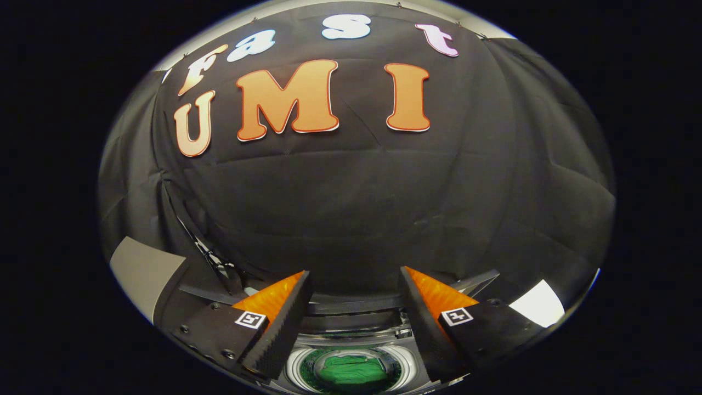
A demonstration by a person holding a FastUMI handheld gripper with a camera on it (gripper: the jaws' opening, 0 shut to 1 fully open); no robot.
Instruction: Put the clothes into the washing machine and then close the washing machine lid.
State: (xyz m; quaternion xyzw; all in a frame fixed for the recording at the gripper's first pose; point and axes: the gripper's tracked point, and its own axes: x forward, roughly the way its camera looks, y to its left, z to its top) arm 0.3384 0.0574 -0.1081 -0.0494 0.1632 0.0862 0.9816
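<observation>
Clothes [351,368]: green, crumpled in one heap, lying at the bottom of the drum, seen below and between the fingers.
Washer [408,359]: top-loader, opening uncovered; pale ring around the round drum mouth; dark inner wall around the clothes.
Lid [219,263]: dark panel standing raised behind the left finger, tilted back toward the wall; its hinge cannot be made out.
Gripper [355,274]: fingers spread wide, nothing between them, touching nothing.
Pose: held above the washer opening, fingers pointing forward toward the black cloth wall [356,208], drum directly beneath.
</observation>
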